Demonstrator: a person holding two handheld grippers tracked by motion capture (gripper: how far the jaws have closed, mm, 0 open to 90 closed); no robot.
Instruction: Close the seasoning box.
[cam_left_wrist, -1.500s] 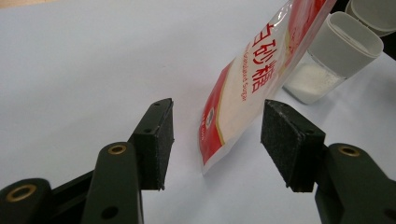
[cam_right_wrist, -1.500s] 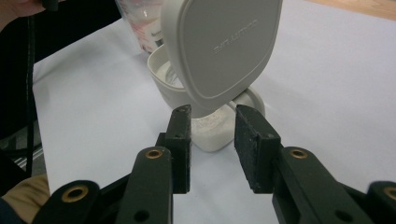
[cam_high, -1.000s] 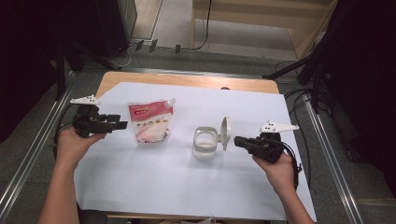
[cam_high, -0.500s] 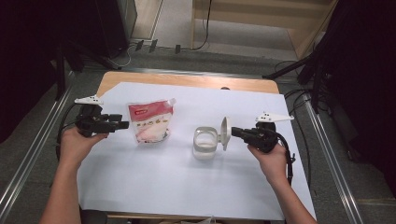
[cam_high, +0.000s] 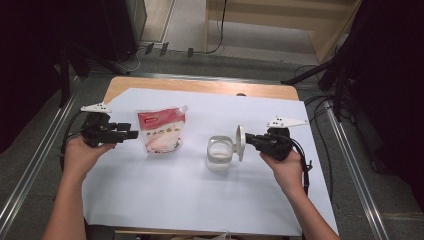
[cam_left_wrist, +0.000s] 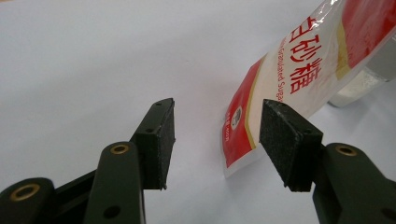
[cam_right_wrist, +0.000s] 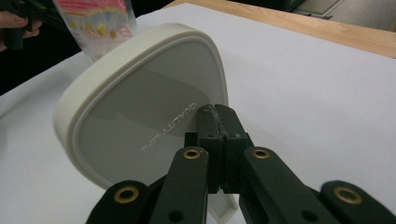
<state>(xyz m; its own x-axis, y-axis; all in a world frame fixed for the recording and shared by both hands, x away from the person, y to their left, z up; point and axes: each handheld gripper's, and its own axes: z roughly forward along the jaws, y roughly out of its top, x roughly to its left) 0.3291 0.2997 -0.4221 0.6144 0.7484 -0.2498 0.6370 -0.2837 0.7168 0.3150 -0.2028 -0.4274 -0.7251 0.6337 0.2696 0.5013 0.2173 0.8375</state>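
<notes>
On the white sheet (cam_high: 200, 200), left of centre: bag (cam_high: 161, 131) of sugar, lying flat, red top end away from the person. Just right of centre: clear jar (cam_high: 220, 152), mouth open, with the lid (cam_high: 240, 142) up on edge right beside it. Touching the jar or not? Can't tell from above.

Left claw (cam_high: 131, 134) parked just off the bag's left edge, jaws wide, nothing between them. Same in the left gripper view: left claw (cam_left_wrist: 217, 135) gaping, bag (cam_left_wrist: 299, 79) corner right in front of the far pad, not pinched yet.

Right claw (cam_high: 250, 140) clamped tight on the lid's rim, holding it upright. In the right gripper view, right claw (cam_right_wrist: 217, 116) pressed together at the lid (cam_right_wrist: 140, 116) edge, no gap showing.

Handling-wise, probably: floppy plastic film, loose grains inside, so saggy and shifty once lifted, slick too. Best bet is grabbing the flat sealed strip at a corner or along the top edge, not the fat middle. Decent squeeze needed or likely to slip out. Lid looks like stiff, light plastic, easy enough by the rim. Jar looks rigid and see-through, maybe glass, so no knocking it with the bag on the way over.
</notes>
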